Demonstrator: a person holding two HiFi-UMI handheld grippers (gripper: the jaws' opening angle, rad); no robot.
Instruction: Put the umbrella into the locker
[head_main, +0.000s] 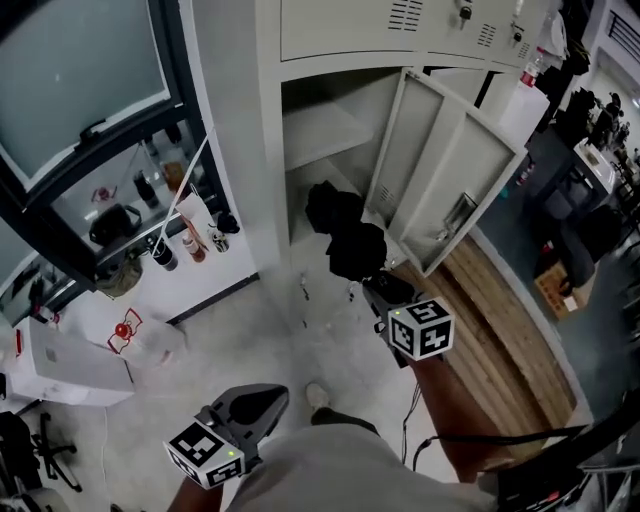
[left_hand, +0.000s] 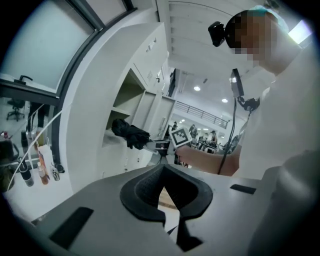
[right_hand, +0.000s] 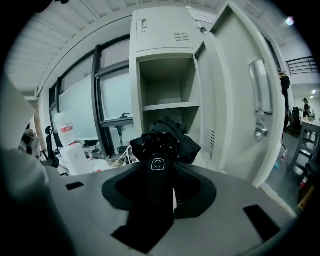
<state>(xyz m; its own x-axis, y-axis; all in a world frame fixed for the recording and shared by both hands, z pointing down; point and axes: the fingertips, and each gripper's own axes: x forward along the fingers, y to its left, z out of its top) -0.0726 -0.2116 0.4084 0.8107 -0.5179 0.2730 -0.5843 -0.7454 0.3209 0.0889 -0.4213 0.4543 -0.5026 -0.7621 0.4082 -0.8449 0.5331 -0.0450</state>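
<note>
The right claw (right_hand: 161, 189) is clamped on the handle of a black folded umbrella (right_hand: 164, 146), whose bunched canopy points away toward the open locker (right_hand: 136, 85) beyond it. One shelf (right_hand: 167, 106) crosses the compartment. The locker's door (right_hand: 232, 105) stands swung out on the right, and dark-framed windows (right_hand: 112, 90) lie to the left.

The head view looks steeply down onto the open locker (head_main: 330, 120) and the floor (head_main: 270, 340) before it. The right gripper view faces near and level into that locker; the left gripper view, lower and farther, looks up at it from the left.
</note>
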